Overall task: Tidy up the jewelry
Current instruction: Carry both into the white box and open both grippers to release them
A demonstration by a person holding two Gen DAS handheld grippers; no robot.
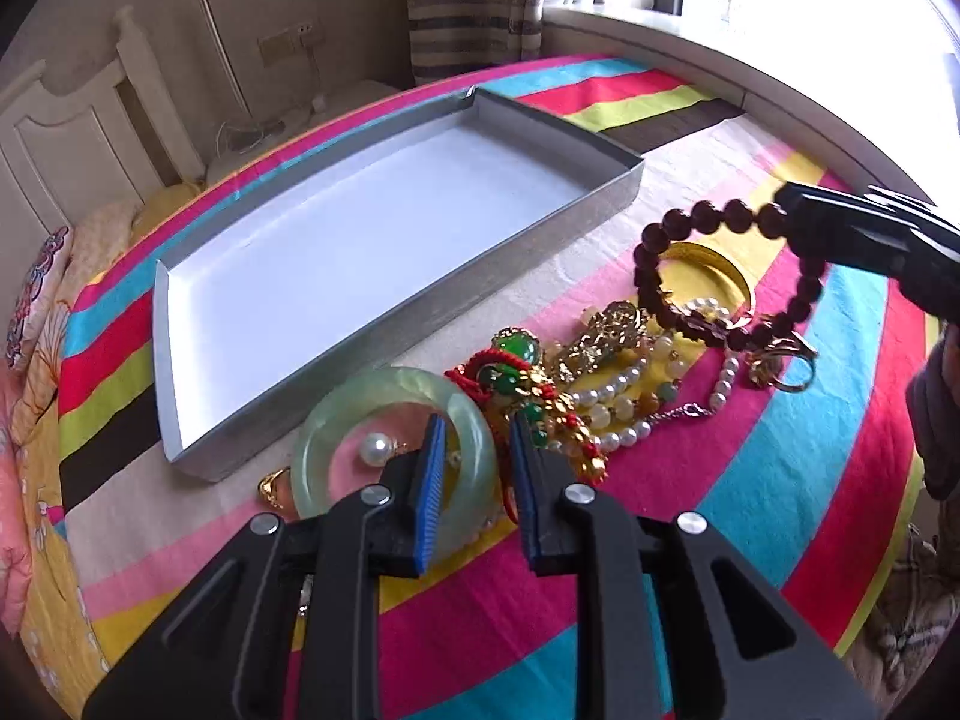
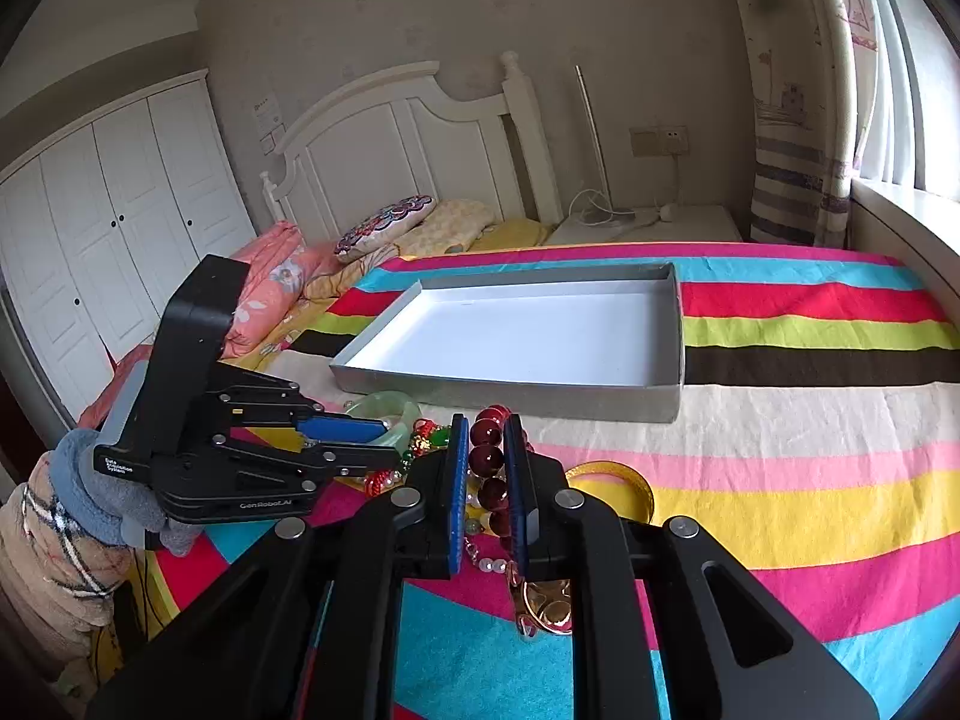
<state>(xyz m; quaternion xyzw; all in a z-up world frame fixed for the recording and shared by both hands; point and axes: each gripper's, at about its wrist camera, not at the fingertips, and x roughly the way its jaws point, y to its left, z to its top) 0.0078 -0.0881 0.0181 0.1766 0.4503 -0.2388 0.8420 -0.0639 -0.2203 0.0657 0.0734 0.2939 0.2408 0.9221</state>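
A pile of jewelry lies on the striped bedspread: a pale green jade bangle (image 1: 336, 420), a red and green charm bracelet (image 1: 510, 372), pearl strands (image 1: 624, 396), a gold bangle (image 1: 714, 270) and gold rings (image 1: 792, 369). My right gripper (image 2: 486, 474) is shut on a dark red bead bracelet (image 2: 487, 459) and holds it lifted above the pile; the bracelet hangs in the left wrist view (image 1: 708, 219). My left gripper (image 1: 477, 450) is open, its tips straddling the jade bangle's rim. The grey box lid with white inside (image 1: 606, 180) lies empty behind the pile.
A pearl earring (image 1: 375, 450) and a small gold ring (image 1: 273, 486) sit by the jade bangle. Pillows (image 2: 384, 228) and a white headboard (image 2: 384, 138) lie beyond the box. A window sill (image 1: 720, 54) runs along the right side.
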